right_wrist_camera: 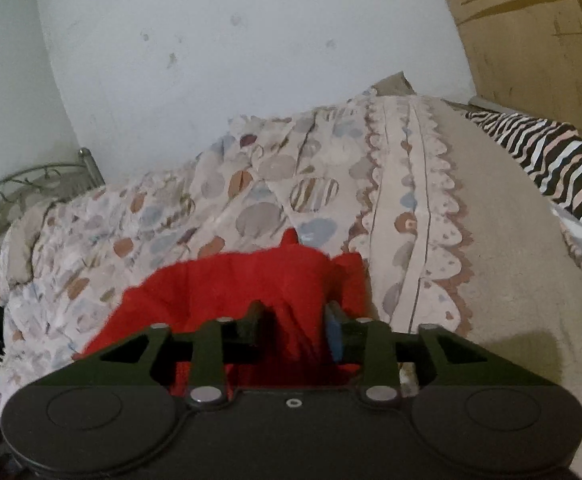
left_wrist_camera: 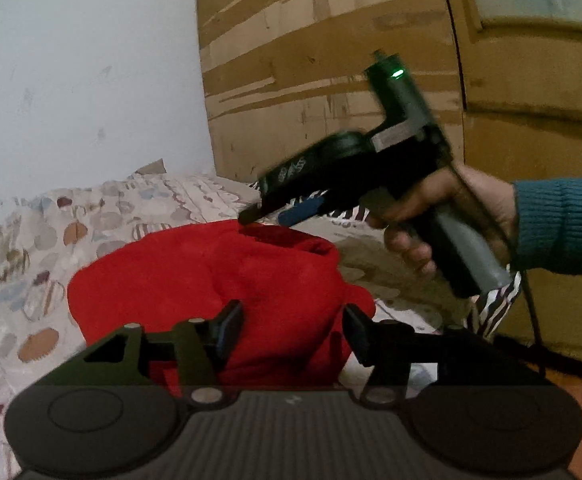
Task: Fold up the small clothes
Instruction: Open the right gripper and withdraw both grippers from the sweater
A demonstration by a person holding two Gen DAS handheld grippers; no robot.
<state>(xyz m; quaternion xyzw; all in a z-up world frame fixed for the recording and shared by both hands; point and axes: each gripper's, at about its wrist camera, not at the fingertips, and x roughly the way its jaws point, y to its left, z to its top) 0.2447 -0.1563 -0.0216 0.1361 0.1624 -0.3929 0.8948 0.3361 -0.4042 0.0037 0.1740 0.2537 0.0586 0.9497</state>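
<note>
Left gripper [left_wrist_camera: 291, 332] standing open, red fleece garment [left_wrist_camera: 219, 280] bunched between its fingers on the patterned bedspread [left_wrist_camera: 31, 240]. Right gripper [right_wrist_camera: 295, 324] straddling the far edge, jaws parted, pads seemingly not pinching. Both hovering equally close.

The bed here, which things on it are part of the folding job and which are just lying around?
Part of the job:
red garment, bunched on the bed
left gripper, jaws apart over the red cloth
right gripper, jaws apart with red cloth between them

Just lying about:
patterned bedspread
zebra-striped cloth
cardboard against the wall
metal bed frame
</note>
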